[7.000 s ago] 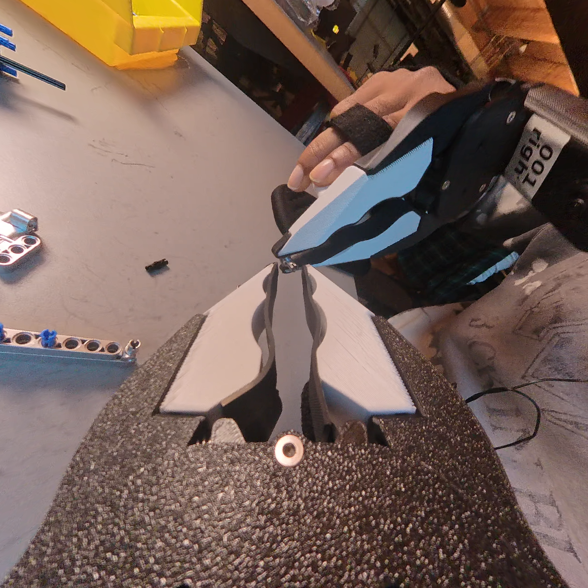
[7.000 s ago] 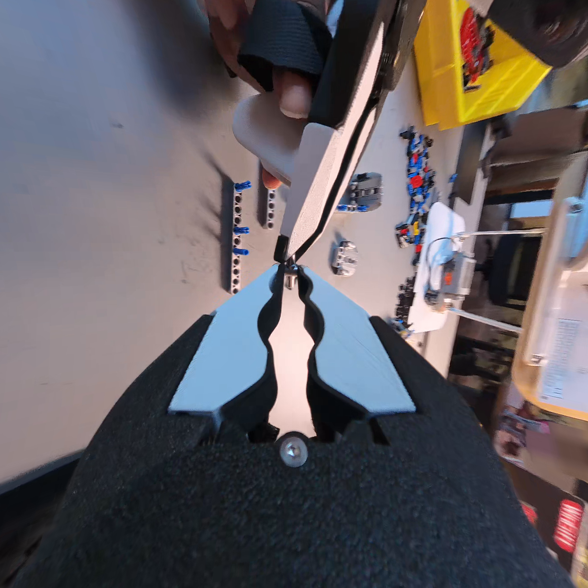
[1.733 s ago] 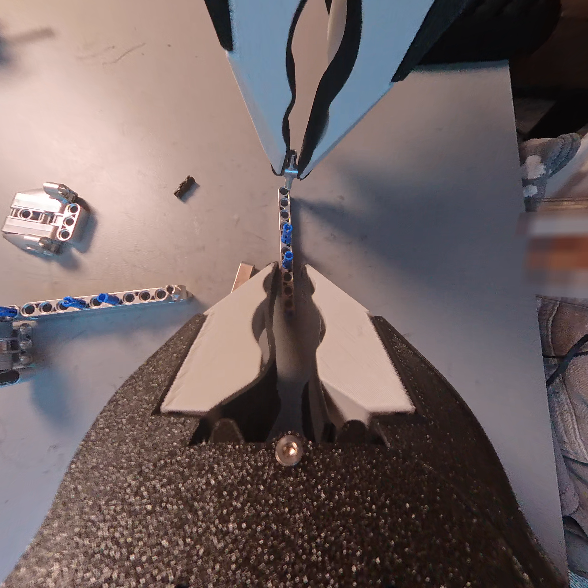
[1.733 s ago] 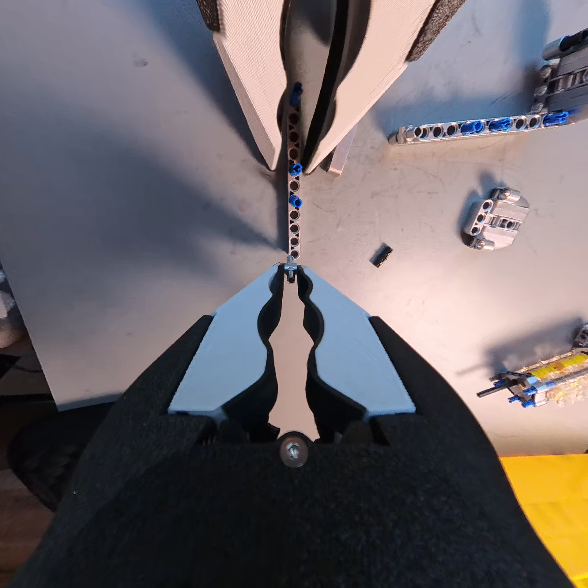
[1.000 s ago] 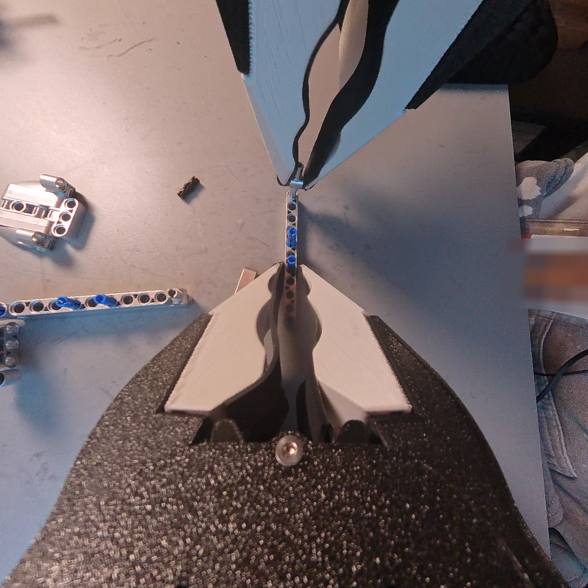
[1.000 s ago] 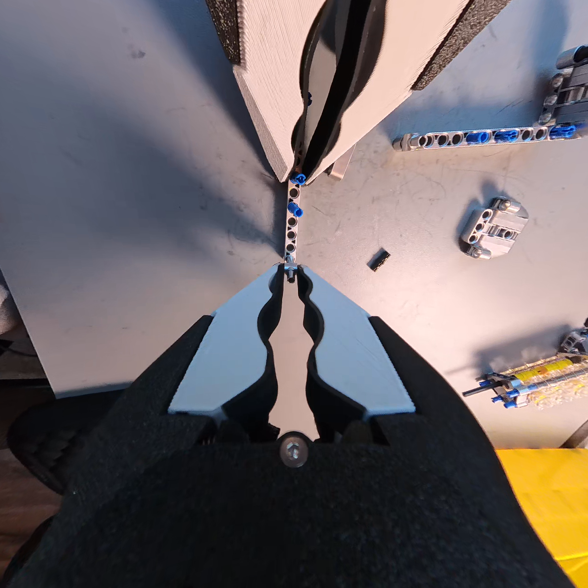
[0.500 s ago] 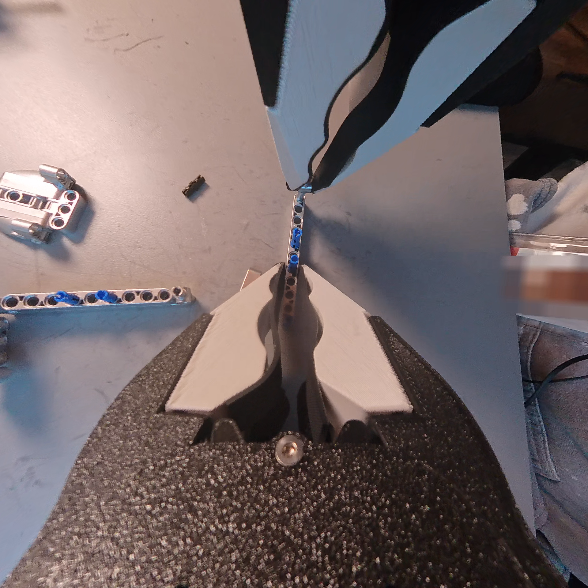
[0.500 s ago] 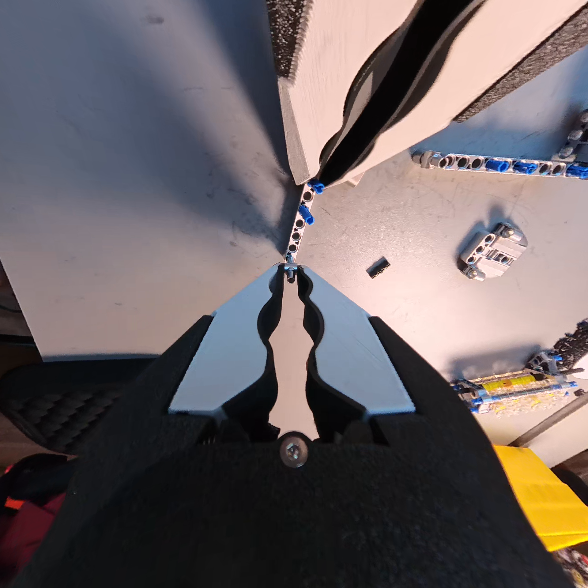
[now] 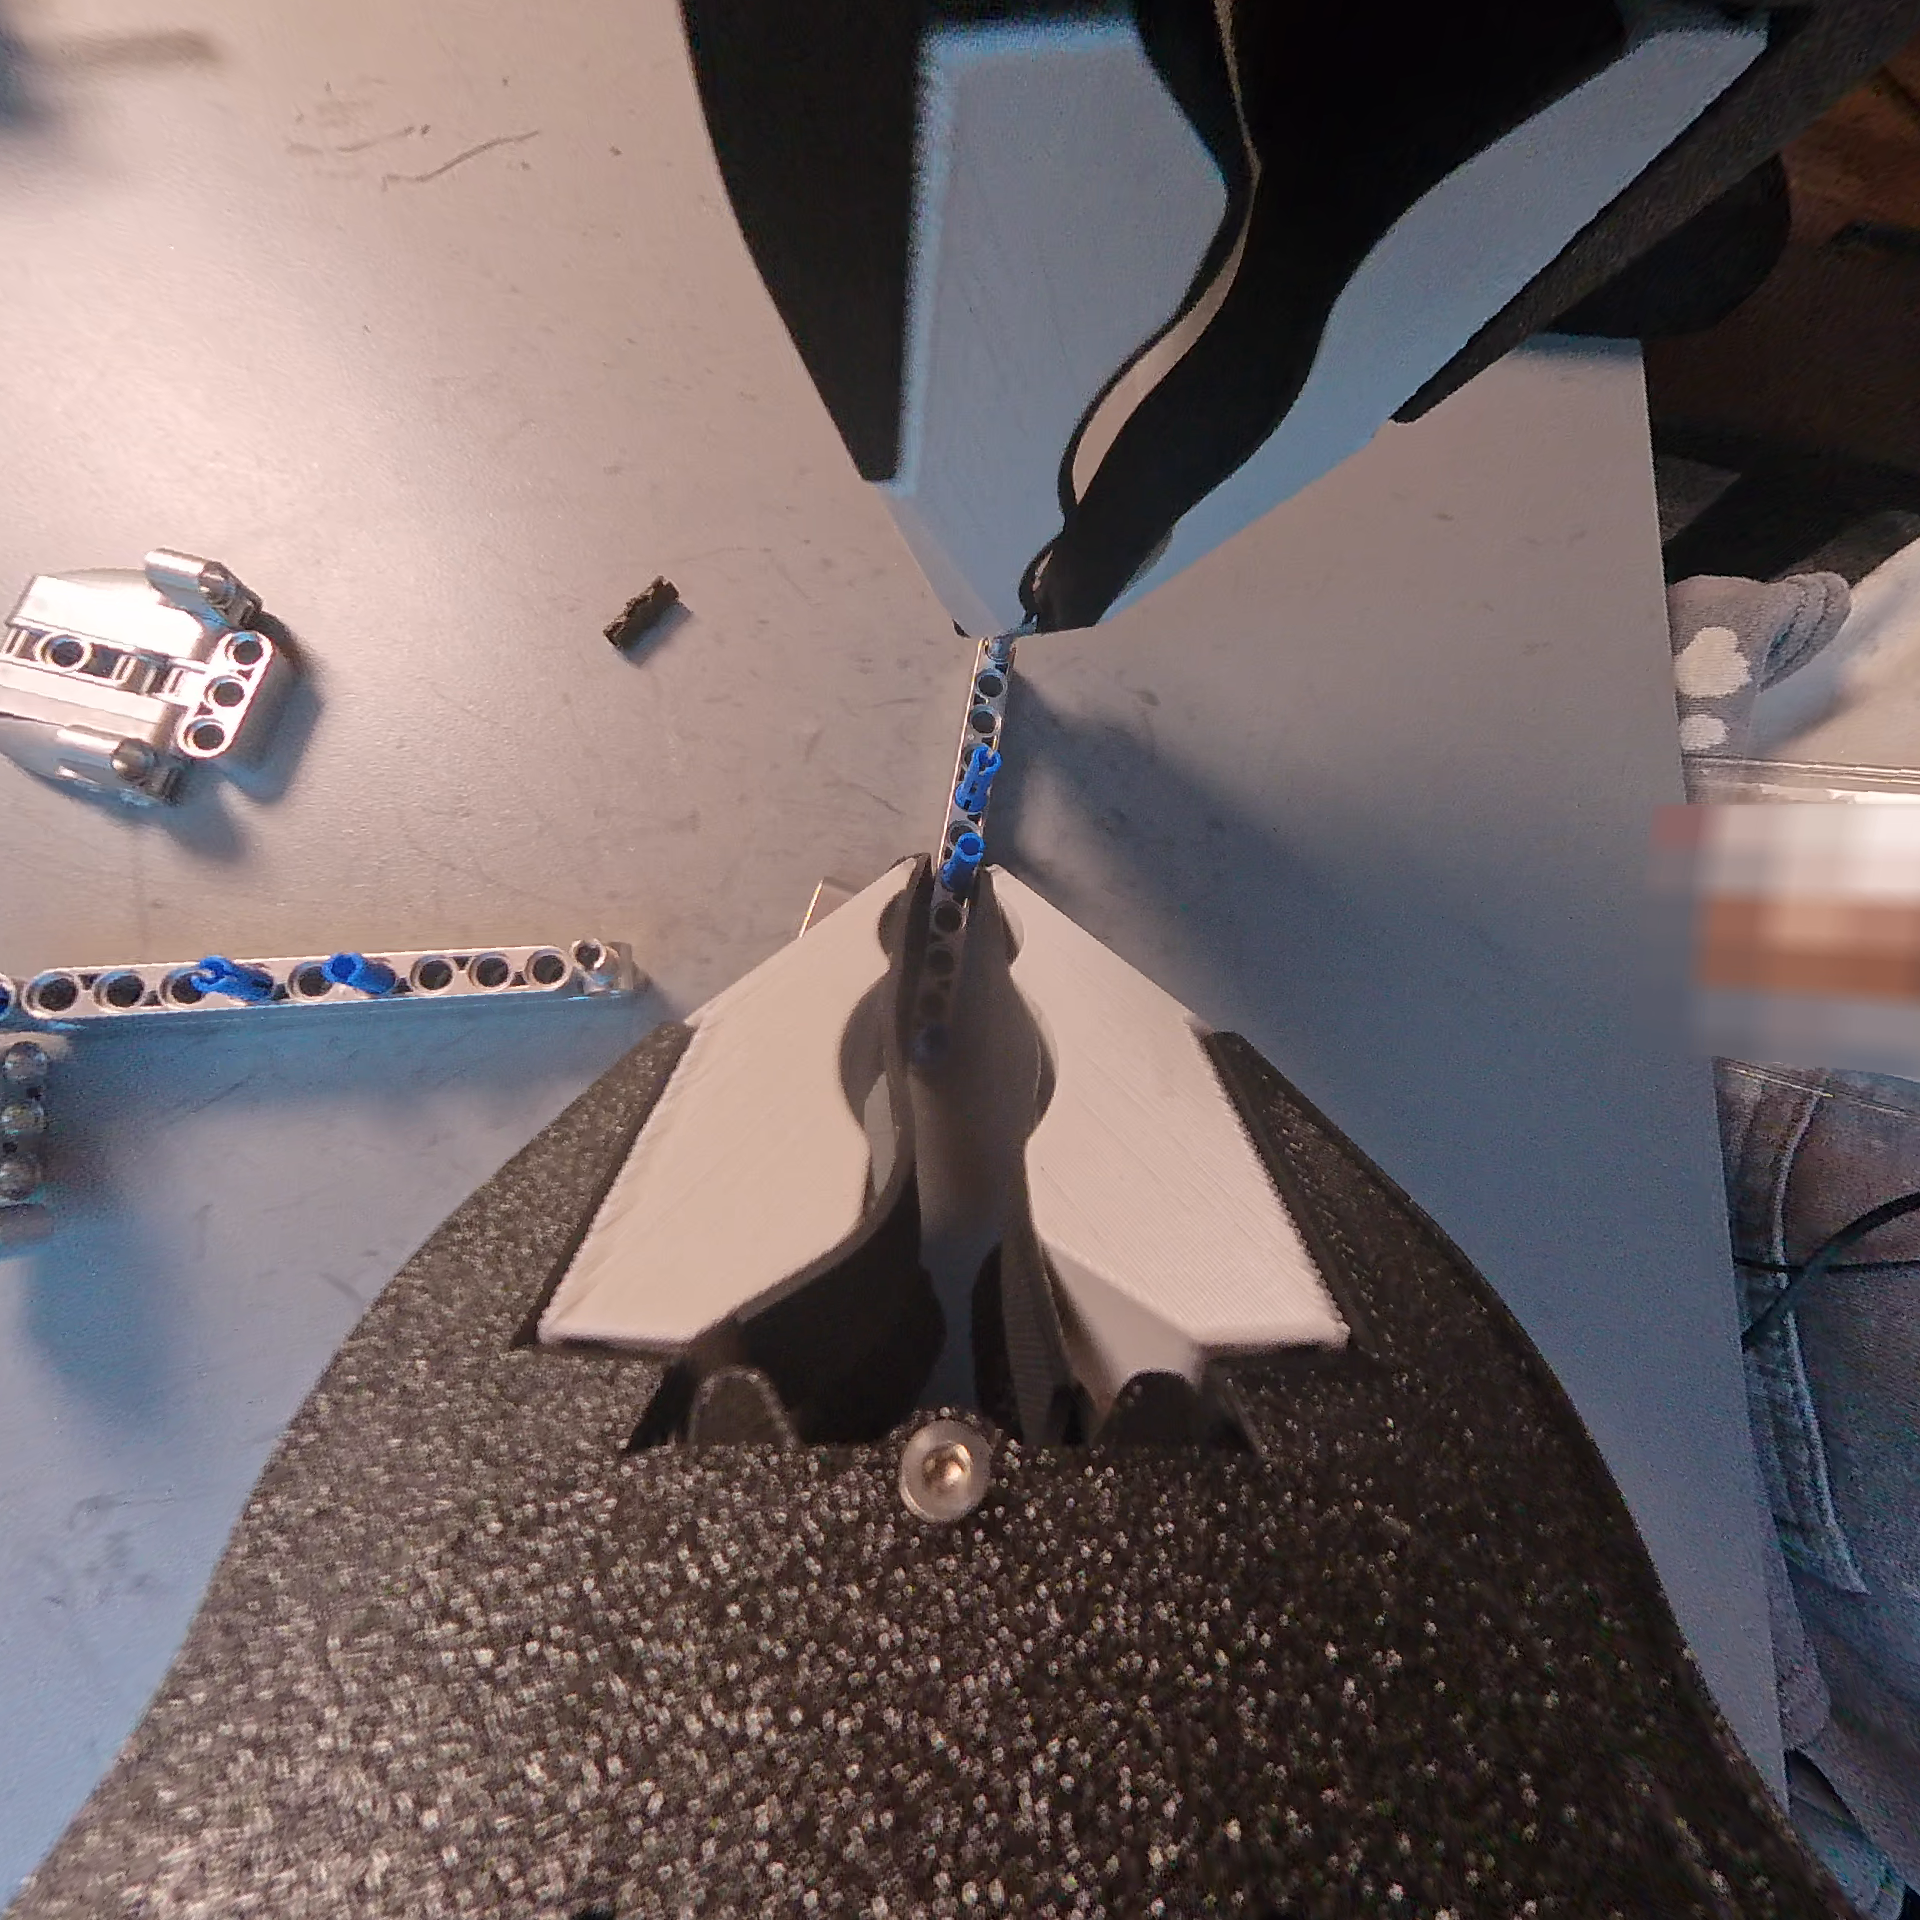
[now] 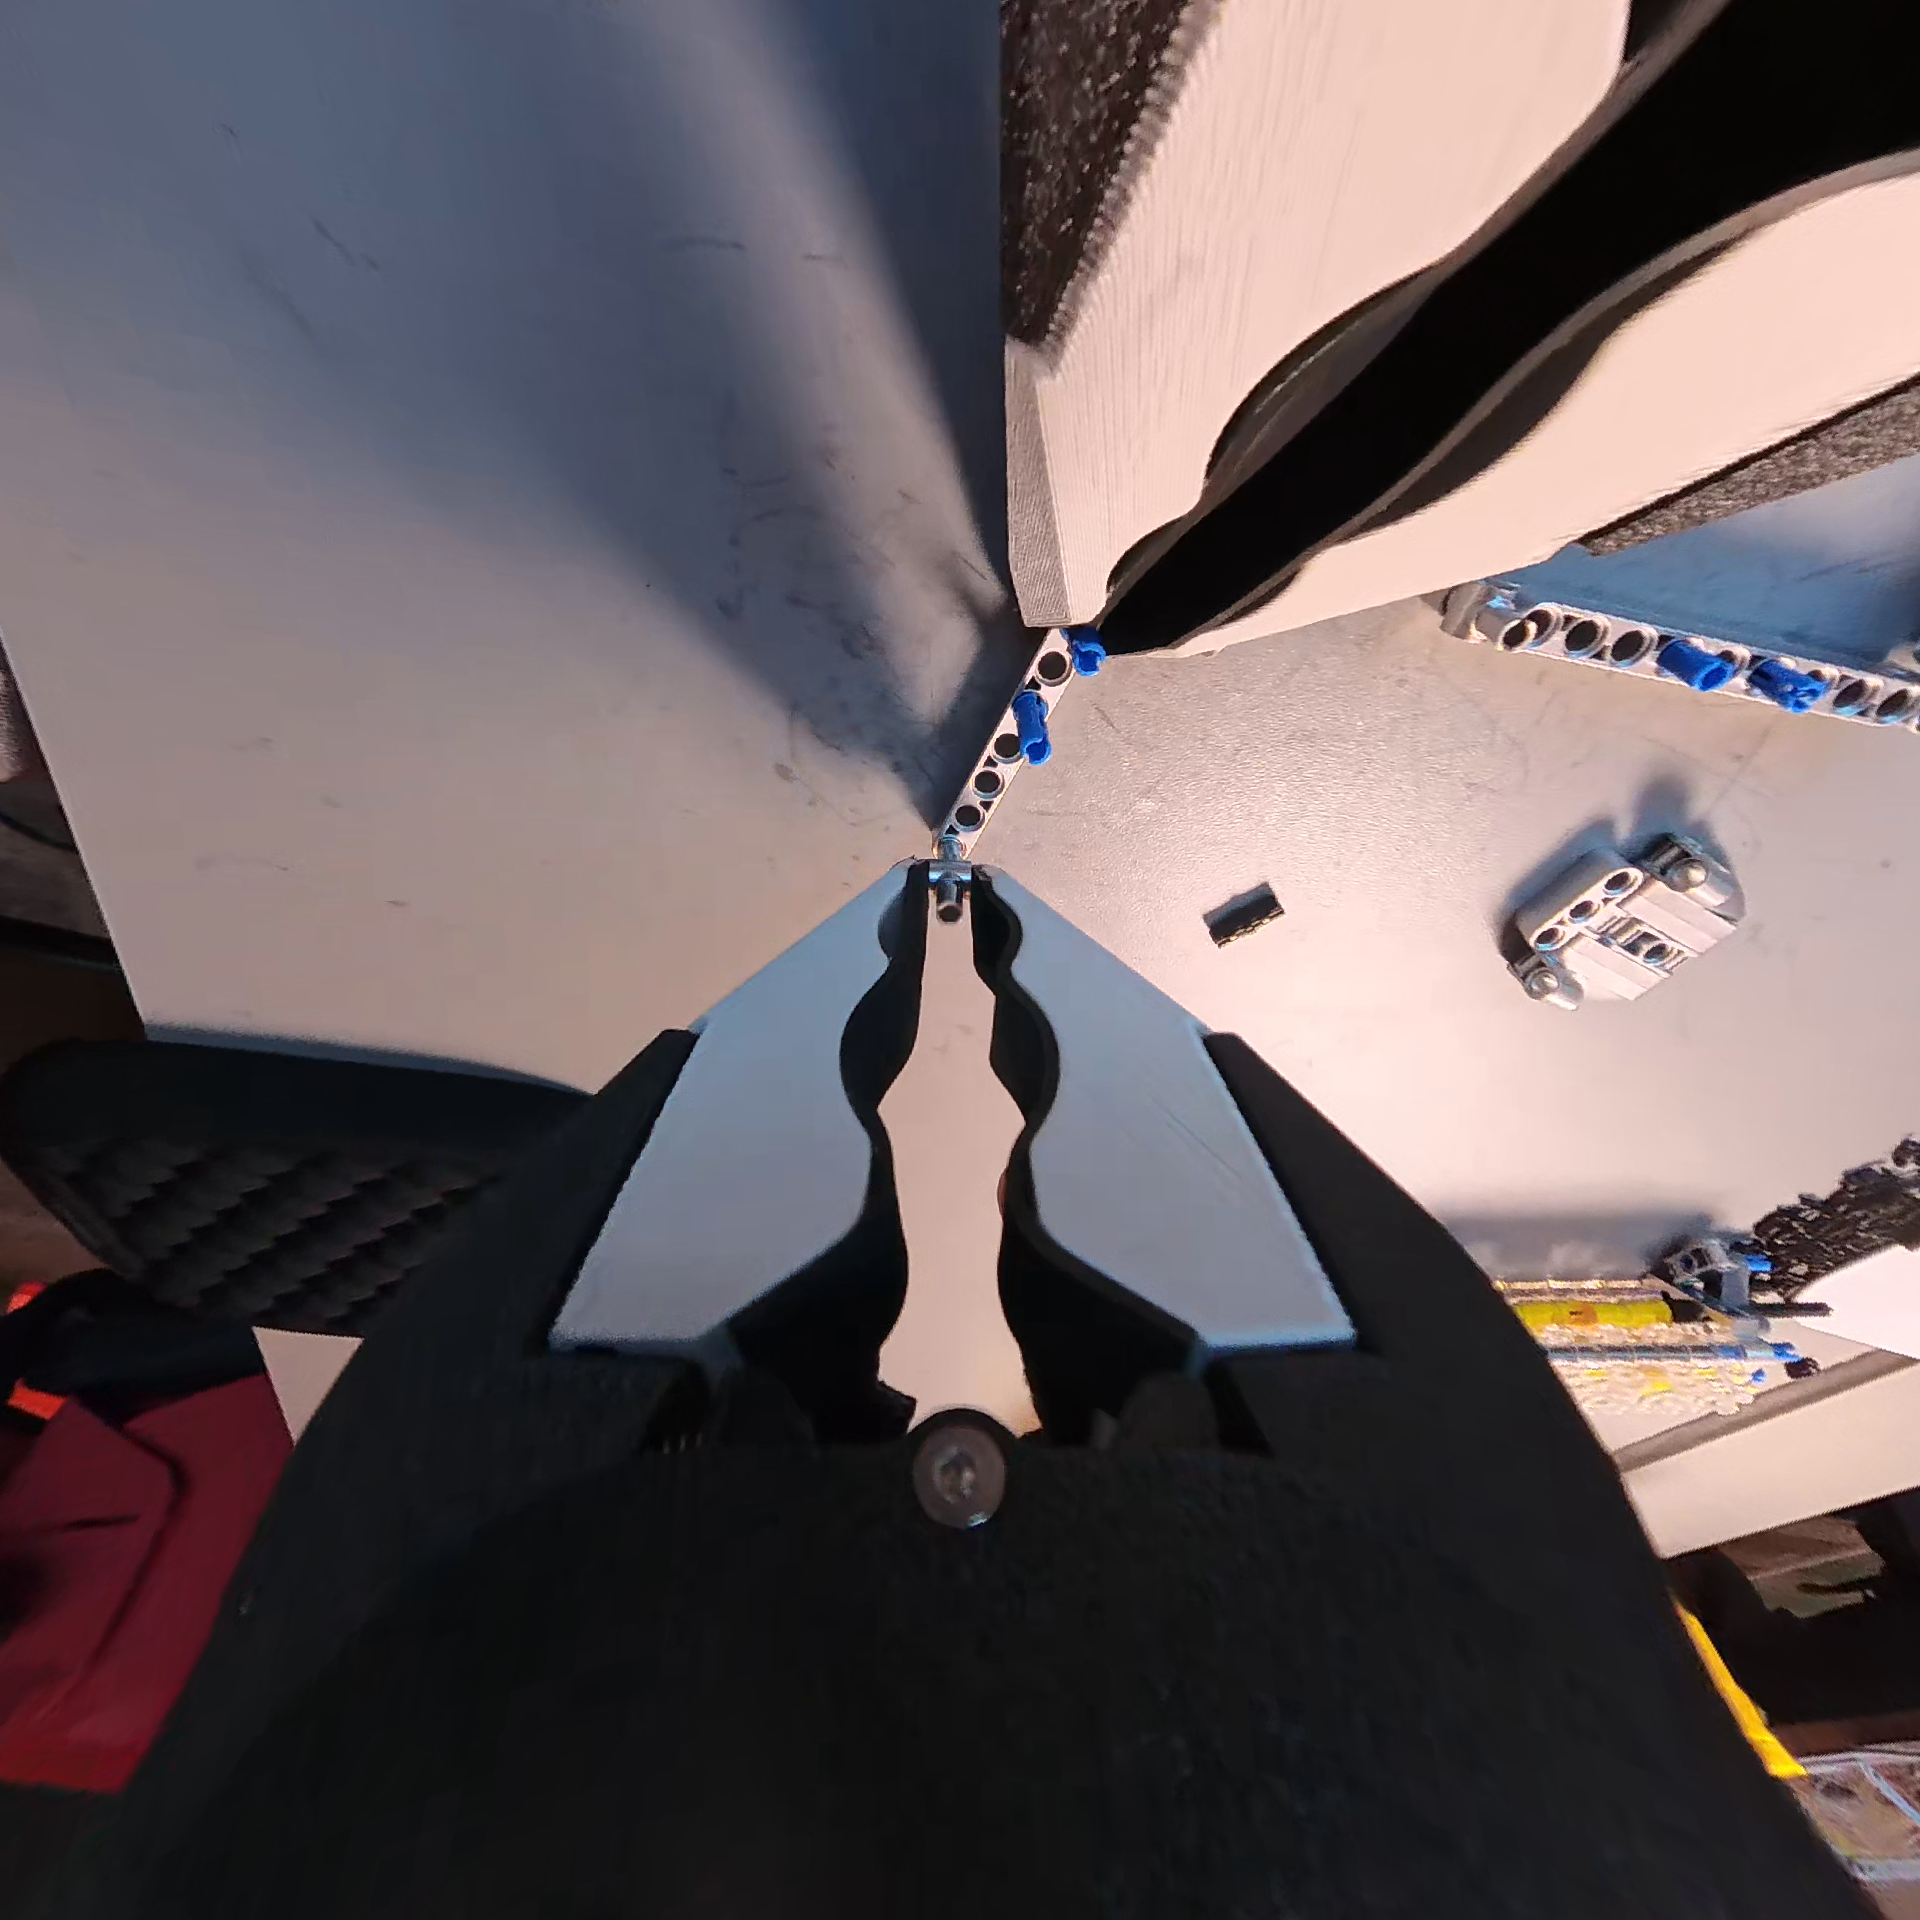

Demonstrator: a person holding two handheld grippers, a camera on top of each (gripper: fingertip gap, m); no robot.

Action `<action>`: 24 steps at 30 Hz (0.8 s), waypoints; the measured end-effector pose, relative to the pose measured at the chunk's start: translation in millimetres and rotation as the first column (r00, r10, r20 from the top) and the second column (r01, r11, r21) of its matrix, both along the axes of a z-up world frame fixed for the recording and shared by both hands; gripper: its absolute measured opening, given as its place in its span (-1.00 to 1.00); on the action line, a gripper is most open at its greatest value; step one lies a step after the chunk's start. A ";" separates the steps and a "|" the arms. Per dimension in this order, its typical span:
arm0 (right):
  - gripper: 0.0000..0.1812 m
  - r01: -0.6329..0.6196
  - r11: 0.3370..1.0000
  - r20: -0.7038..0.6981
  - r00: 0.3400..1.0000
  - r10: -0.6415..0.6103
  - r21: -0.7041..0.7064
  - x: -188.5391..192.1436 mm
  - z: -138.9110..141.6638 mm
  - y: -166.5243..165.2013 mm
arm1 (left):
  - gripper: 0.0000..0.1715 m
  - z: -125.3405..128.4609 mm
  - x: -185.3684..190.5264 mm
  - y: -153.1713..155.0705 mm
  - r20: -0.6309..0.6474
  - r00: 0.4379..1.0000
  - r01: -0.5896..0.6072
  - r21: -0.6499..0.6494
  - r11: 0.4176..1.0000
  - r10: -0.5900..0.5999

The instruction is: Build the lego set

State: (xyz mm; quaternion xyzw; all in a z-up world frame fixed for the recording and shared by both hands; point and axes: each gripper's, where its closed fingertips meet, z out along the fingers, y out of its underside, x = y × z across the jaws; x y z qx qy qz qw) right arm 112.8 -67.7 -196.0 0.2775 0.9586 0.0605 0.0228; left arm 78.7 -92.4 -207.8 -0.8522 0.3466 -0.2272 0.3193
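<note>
My left gripper (image 9: 956, 871) is shut on a grey holed beam (image 9: 977, 727) that carries blue pins (image 9: 977, 774); it holds the beam just above the grey table (image 9: 468, 416). The beam points away toward my right gripper (image 9: 1023, 623), which comes in from above. In the right wrist view my right gripper (image 10: 947, 883) is shut on a small grey pin (image 10: 948, 883). The pin meets the near end of the beam (image 10: 1003, 748). The left gripper (image 10: 1081, 623) grips the beam's far part, hiding the rest of it.
On the table lie a second grey beam with blue pins (image 9: 312, 977), a grey connector block (image 9: 135, 675) and a small black piece (image 9: 641, 613). The table edge (image 9: 1662, 727) runs along the right. A pile of small parts (image 10: 1662, 1340) lies near the right gripper. My hands' fingertips stand some 5 cm from each other. The small black piece (image 9: 641, 613) lies around 6 cm away from my right fingertips. Look for it in the right wrist view (image 10: 1250, 922) too.
Seven seconds ago the two grippers met in the air over the small pin; now the left one holds the beam. In the last second the right gripper swung sideways, so the beam slants in its view.
</note>
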 end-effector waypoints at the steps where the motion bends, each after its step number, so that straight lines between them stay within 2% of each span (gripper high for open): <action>1: -0.94 0.002 1.000 0.000 1.000 -0.002 -0.007 -0.5 -0.6 -1.1 | -0.94 0.0 0.0 0.0 -0.001 1.000 0.000 0.001 1.000 0.000; 6: -0.94 0.019 1.000 -0.021 1.000 -0.019 -0.013 -1.1 -1.4 -2.1 | -0.94 0.2 -0.2 0.1 0.001 1.000 -0.002 0.001 1.000 0.002; 10: -0.94 0.141 0.983 -0.099 0.983 -0.153 -0.115 -0.3 -1.5 -1.7 | -0.94 0.3 -0.4 -0.1 0.001 1.000 -0.004 -0.002 1.000 0.004; 15: -0.94 0.305 0.913 -0.191 0.913 -0.361 -0.272 0.1 -1.6 -1.3 | -0.94 0.5 -1.1 1.0 0.009 1.000 -0.023 -0.013 1.000 0.023; 20: -0.95 0.407 0.837 -0.236 0.829 -0.507 -0.367 0.6 -3.1 0.7 | -0.94 0.5 -1.8 2.1 0.003 0.999 -0.040 -0.010 0.999 0.040; 22: -0.95 0.402 0.861 -0.255 0.837 -0.484 -0.313 5.7 -9.9 5.3 | -0.95 0.6 -2.0 2.3 -0.002 0.999 -0.045 -0.007 0.999 0.045; 24: -0.94 0.392 0.859 -0.234 0.847 -0.477 -0.331 10.2 -16.6 -4.6 | -0.96 0.8 -2.1 3.0 0.002 0.999 -0.053 -0.009 0.999 0.053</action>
